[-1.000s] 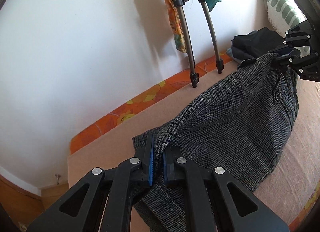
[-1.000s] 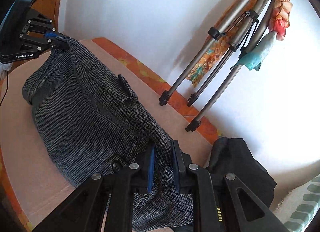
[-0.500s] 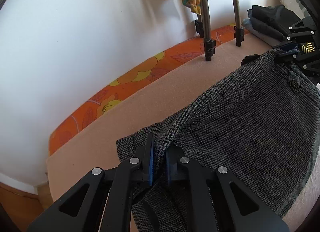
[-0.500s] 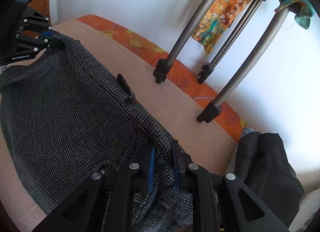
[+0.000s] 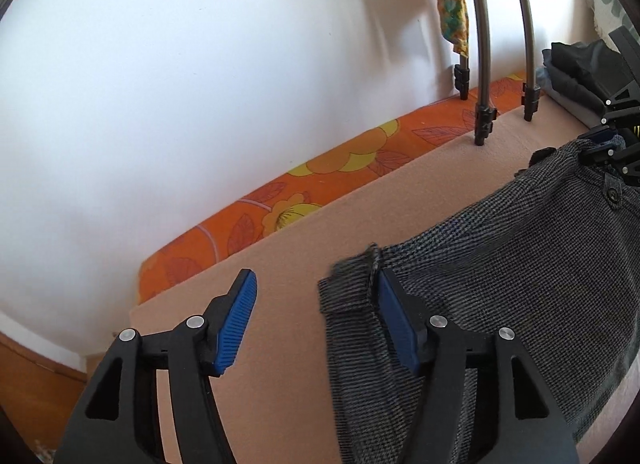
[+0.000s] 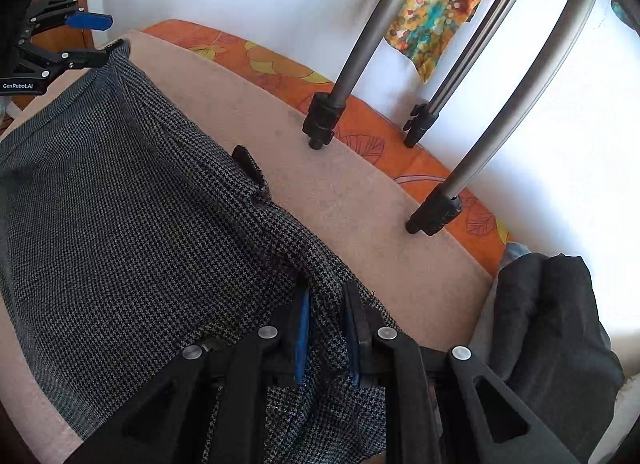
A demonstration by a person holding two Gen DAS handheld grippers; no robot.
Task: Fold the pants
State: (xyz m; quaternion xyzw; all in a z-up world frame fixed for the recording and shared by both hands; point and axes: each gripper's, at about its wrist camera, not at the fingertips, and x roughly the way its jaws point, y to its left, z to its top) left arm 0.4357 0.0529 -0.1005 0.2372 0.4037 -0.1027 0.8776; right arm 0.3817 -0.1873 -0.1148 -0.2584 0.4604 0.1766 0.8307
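Grey houndstooth pants (image 5: 500,284) lie folded on a beige pad (image 5: 280,248); they also fill the right wrist view (image 6: 120,224). My left gripper (image 5: 316,300) is open, its jaws wide apart; the pants' corner rests against the right finger (image 5: 396,328). It shows open at the far left of the right wrist view (image 6: 92,38). My right gripper (image 6: 326,320) is shut on the pants' edge, fabric pinched between the blue pads; in the left wrist view it is at the far right (image 5: 608,144).
Tripod legs (image 6: 320,124) stand on the pad's far edge near the white wall. An orange floral mattress edge (image 5: 320,180) runs along the wall. Dark folded clothes (image 6: 548,324) lie to the right. A patterned cloth (image 6: 440,4) hangs from the tripod.
Both grippers lowered the pants onto the pad toward the wall. My left gripper opened and let go of the pants' corner. The right gripper stays shut on the fabric.
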